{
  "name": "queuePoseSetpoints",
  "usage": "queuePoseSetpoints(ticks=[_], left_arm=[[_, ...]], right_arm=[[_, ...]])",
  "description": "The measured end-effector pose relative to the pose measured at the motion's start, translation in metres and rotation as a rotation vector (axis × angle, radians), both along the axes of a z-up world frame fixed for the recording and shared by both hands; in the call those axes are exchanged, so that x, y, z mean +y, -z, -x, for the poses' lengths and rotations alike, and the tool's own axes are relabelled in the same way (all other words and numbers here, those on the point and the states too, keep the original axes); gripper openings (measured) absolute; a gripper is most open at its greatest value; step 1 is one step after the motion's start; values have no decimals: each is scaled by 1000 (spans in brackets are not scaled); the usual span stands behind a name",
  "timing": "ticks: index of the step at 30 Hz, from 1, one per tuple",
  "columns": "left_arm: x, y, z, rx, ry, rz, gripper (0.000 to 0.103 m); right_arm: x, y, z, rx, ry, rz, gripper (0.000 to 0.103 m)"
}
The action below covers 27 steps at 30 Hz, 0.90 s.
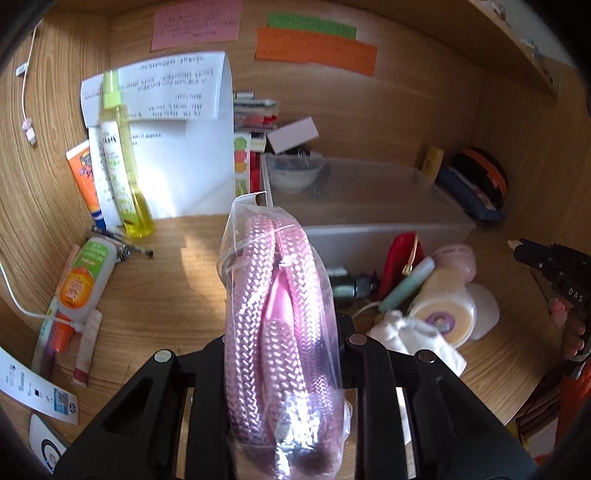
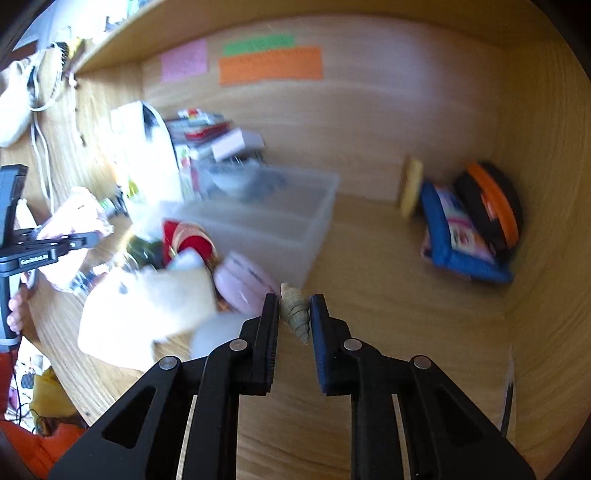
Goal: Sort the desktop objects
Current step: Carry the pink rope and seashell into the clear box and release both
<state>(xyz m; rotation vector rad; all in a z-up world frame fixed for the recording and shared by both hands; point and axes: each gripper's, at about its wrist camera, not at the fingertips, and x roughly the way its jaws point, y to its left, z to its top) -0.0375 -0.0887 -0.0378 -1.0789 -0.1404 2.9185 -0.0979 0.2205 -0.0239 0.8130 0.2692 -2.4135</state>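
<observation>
Left hand-held gripper (image 1: pixel 284 354): its black jaws are clamping a clear plastic bag of coiled pink braided rope (image 1: pixel 280 332), which is standing up between them and filling the middle of the left wrist view.
Right hand-held gripper (image 2: pixel 293 317): its jaws are pressing together on a small spiral seashell (image 2: pixel 295 312), pale and ridged, with its pointed tip facing toward the camera.
Counter (image 1: pixel 177 280): a light wood surface is lying under both tools, boxed in by wooden walls at the back and sides.
Clear plastic bin (image 1: pixel 369 206): it is sitting toward the back of the counter, with a small pale bowl (image 1: pixel 293 173) resting inside its far left corner.
Left side of the counter: a tall yellow spray bottle (image 1: pixel 125 166) is standing in front of white printed papers (image 1: pixel 177 96), next to an orange tube (image 1: pixel 86 177).
In front of the bin: a red pouch (image 1: pixel 400 258), a round cream tin (image 1: pixel 441 314) and a white cloth (image 1: pixel 413 339) are lying bunched together.
Back wall: pink (image 1: pixel 195 22), green (image 1: pixel 312 27) and orange (image 1: pixel 316 50) paper notes are sticking to the wood.
Right corner: a blue pouch (image 2: pixel 458 236) is leaning beside a black and orange round case (image 2: pixel 491 206); the right wrist view is blurring these.
</observation>
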Motion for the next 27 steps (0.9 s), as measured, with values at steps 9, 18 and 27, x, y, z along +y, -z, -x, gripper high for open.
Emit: queuePoseSetpoints(ticks=[9, 18, 27], left_arm=[[3, -42, 15, 106, -1, 14, 22], [7, -56, 54, 136, 41, -9, 22], [11, -63, 103, 128, 63, -31, 22]], right_arm=[[-27, -37, 18, 73, -56, 62, 16], [-60, -51, 51, 57, -106, 94, 16], [-82, -62, 78, 53, -115, 92, 16]])
